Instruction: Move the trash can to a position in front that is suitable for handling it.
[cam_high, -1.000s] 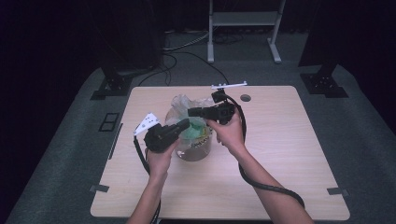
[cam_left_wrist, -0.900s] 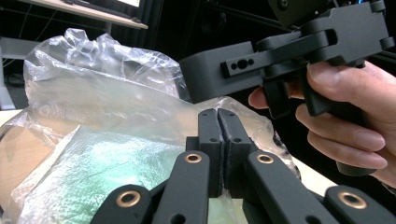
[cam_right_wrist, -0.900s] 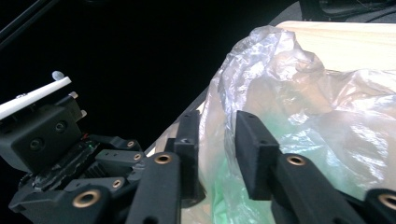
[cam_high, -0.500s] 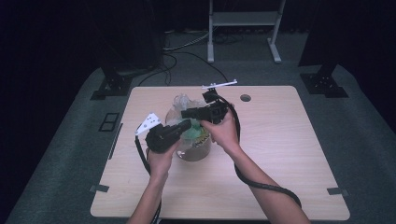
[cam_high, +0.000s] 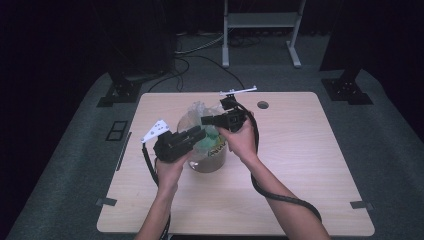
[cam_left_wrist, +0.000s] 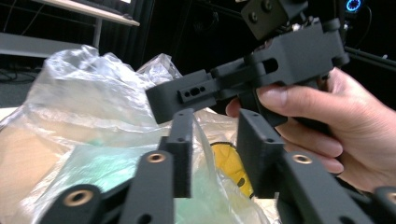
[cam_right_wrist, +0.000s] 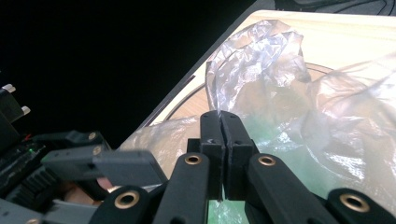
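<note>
A round brown tub (cam_high: 210, 162) stands mid-table, lined with a clear plastic bag (cam_high: 196, 112) over something green (cam_high: 207, 143). My right gripper (cam_high: 206, 120) reaches leftward over the tub. In the right gripper view it (cam_right_wrist: 219, 117) is shut on a strip of the bag's rim (cam_right_wrist: 212, 88), which rises from between the jaws. My left gripper (cam_high: 201, 133) sits at the tub's near left, just below the right one. Its jaws (cam_left_wrist: 219, 128) are open with crinkled bag film (cam_left_wrist: 93, 107) and a yellow patch (cam_left_wrist: 231, 163) beyond them. The right gripper (cam_left_wrist: 161, 100) crosses just above.
The wooden table (cam_high: 310, 165) has a small round hole (cam_high: 262, 105) at the back. A black cable (cam_high: 285, 197) loops along the right forearm. A metal stand (cam_high: 260, 20) and black floor bases (cam_high: 120, 92) (cam_high: 347, 90) lie beyond the table.
My right gripper has shifted a little to the left over the tub, pulling the bag rim with it. The left gripper has hardly moved.
</note>
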